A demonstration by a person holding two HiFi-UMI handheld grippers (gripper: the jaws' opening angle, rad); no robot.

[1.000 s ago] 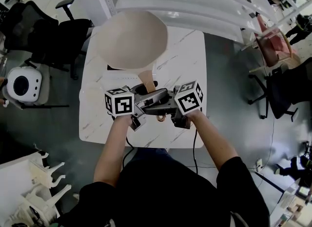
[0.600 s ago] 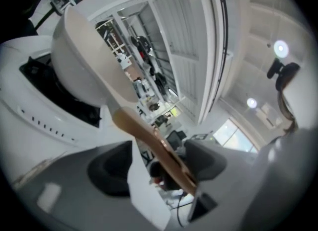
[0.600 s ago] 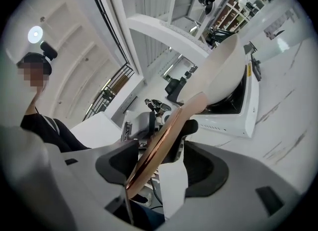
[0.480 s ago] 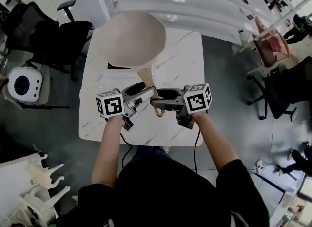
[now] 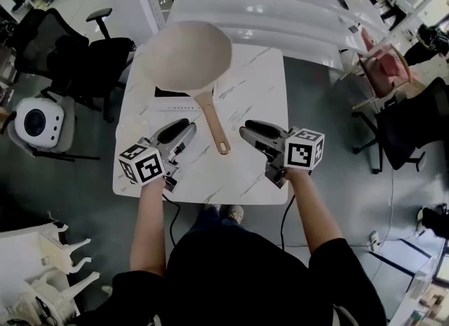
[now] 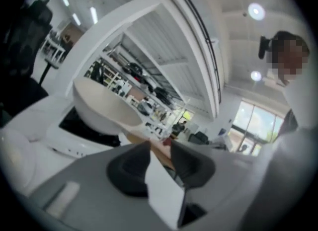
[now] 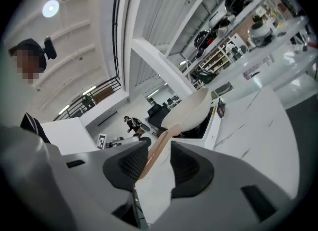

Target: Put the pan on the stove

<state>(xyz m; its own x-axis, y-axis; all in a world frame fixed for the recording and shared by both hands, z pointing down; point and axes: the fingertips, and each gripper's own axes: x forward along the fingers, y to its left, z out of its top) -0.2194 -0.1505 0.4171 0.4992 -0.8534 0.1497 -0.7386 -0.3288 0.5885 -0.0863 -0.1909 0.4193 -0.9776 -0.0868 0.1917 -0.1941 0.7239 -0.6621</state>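
The cream pan (image 5: 188, 55) sits on the flat black stove (image 5: 168, 93) at the far left of the white table (image 5: 259, 93). Its wooden handle (image 5: 214, 125) points toward me and lies free. My left gripper (image 5: 184, 128) hovers left of the handle, my right gripper (image 5: 250, 132) right of it, neither touching it. Both sets of jaws have just been closing, with a gap left and nothing between them. The left gripper (image 6: 160, 155) view shows the pan (image 6: 104, 108) ahead; from the right gripper (image 7: 159, 158), pan (image 7: 191, 108) and handle (image 7: 159, 148) lie beyond the jaws.
A black office chair (image 5: 70, 51) stands left of the table, with a round white device (image 5: 31, 121) below it. More chairs (image 5: 393, 72) stand to the right. White shelving (image 5: 266, 2) runs behind the table.
Both grippers were together at the pan's handle; they have let it go and drawn apart, left gripper to the left, right gripper to the right. The handle now lies free between them.
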